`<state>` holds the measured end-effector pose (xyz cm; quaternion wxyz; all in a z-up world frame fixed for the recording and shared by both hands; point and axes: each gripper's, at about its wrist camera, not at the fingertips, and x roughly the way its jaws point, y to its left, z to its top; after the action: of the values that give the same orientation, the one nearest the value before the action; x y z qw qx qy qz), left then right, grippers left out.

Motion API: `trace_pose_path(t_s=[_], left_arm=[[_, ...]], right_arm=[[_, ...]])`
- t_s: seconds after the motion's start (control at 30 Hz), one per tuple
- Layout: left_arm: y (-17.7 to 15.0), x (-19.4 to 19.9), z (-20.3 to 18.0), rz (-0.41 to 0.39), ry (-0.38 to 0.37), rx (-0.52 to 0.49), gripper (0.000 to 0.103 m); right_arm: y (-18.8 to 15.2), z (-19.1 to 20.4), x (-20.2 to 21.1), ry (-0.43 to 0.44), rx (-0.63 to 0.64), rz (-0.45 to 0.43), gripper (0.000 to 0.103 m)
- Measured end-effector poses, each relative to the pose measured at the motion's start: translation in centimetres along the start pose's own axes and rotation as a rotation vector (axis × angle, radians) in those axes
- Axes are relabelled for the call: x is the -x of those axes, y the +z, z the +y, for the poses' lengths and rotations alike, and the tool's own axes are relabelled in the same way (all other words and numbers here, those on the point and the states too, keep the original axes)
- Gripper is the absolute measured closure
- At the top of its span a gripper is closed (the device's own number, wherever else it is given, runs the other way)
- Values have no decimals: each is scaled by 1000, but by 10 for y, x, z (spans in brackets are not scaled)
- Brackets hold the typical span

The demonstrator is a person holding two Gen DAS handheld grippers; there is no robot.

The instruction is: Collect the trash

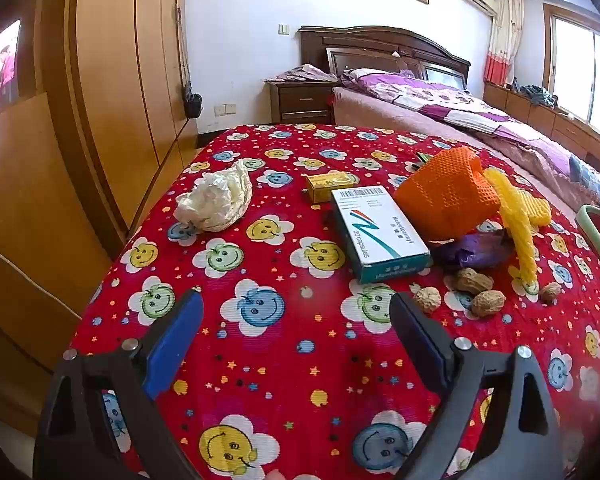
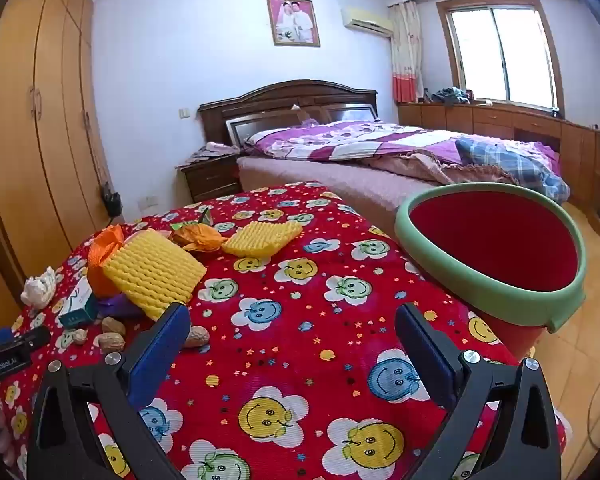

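While your left gripper (image 1: 296, 312) hangs over the red cloth (image 1: 284, 376), jaws spread wide and empty, the capsule box (image 1: 380, 232) lies just ahead, long axis running away toward the upper left. Crumpled paper (image 1: 216, 198) sits further left. Your right gripper (image 2: 292, 328) gapes too, holding nothing; yellow foam (image 2: 154, 274) ahead-left, bin (image 2: 488, 284) right.

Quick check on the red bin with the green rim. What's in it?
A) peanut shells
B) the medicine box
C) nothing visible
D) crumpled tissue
C: in the right wrist view the bin shows only bare red inner wall, though its bottom is out of sight; the tissue, peanut shells and medicine box all lie on the tablecloth.
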<state>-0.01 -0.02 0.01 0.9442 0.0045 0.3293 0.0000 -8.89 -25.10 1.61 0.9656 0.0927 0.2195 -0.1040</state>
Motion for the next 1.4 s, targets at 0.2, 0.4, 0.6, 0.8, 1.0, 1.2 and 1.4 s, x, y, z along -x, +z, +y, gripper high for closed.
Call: trace_pose_path(t_s=[0.2,0.4,0.6,0.8,1.0,1.2,1.4], left_arm=[[0,0,-2,2,-4,-2,9],[0,0,0,2,-5,3,9],[0,0,0,0,-5,4,9],[0,0,0,0,-5,5,9],[0,0,0,0,-5,5,9],[0,0,0,0,-5,5,9],[0,0,0,0,-6,6,9]], right_arm=[[0,0,0,3,-8,-3,1],[0,0,0,4,-9,-1,1],[0,0,0,4,-9,-1,1],[0,0,0,4,-9,-1,1],[0,0,0,5,-9,-1,1],[0,0,0,5,-9,-1,1],[-1,0,0,5,-9,-2,1]])
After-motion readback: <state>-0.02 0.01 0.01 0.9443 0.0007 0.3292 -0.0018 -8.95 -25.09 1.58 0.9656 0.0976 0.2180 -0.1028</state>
